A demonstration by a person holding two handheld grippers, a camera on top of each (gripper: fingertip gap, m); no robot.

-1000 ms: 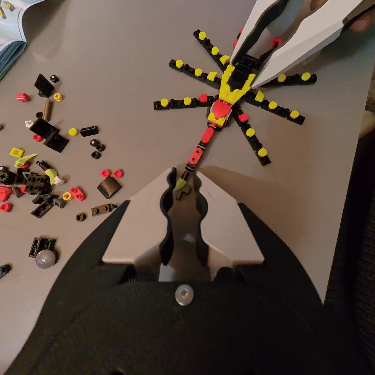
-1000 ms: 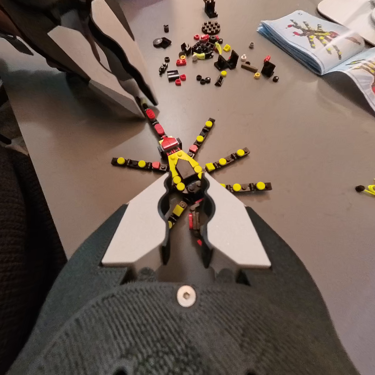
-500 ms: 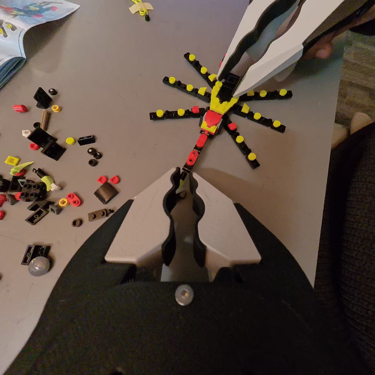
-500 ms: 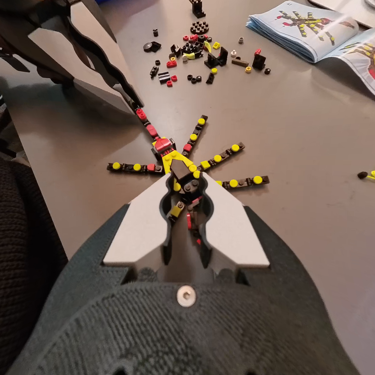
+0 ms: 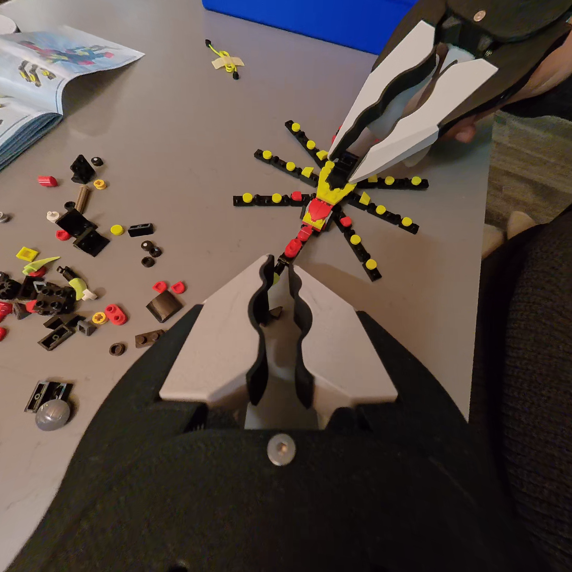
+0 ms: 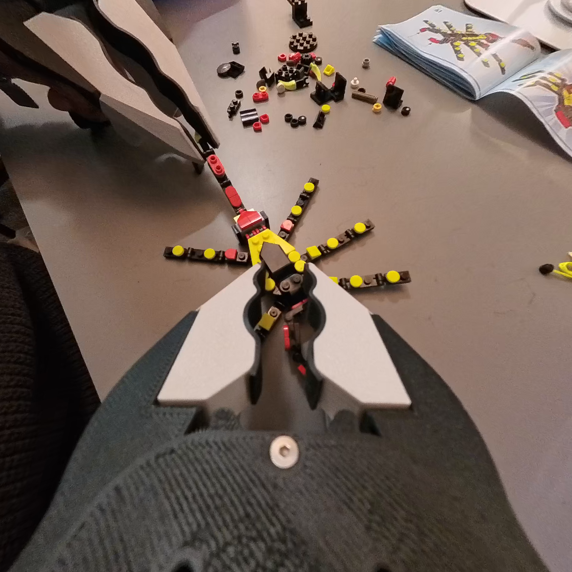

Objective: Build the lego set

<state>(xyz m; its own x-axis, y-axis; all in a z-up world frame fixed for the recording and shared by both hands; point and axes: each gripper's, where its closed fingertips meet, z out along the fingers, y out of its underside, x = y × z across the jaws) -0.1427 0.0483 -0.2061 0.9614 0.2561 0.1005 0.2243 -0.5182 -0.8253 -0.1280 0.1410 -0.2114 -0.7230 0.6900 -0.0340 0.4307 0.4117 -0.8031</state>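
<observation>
1. A brick-built spider-like model (image 5: 328, 201) is seen lying flat on the grey table (image 5: 185, 130), near the table's right edge in the left wrist view, with black legs dotted yellow fanned out around a yellow and red body.
2. The model's long axis is given by its red and black tail (image 5: 294, 247), which runs from the body toward the near left; the opposite, black-topped end (image 6: 274, 258) is pointed toward the far right.
3. The tip of the tail is gripped by the left gripper (image 5: 280, 269): the two fingers are nearly closed, and the thin black end link and a lime-green piece are pinched between them.
4. The far end of the body is clasped by the right gripper (image 6: 283, 278), its fingers (image 6: 337, 312) set on either side of the black block; the fingertips are seen pressed against the block's flanks.
5. The model is thus held at both ends of its long axis, the left gripper being nearer the tail, the right nearer the body, and the two grippers are faced toward each other along it.
6. Loose bricks (image 5: 71, 278) are scattered well apart to the left, an open booklet (image 5: 46, 83) lies at the far left, and a blue box (image 5: 309, 21) stands at the far edge.
</observation>
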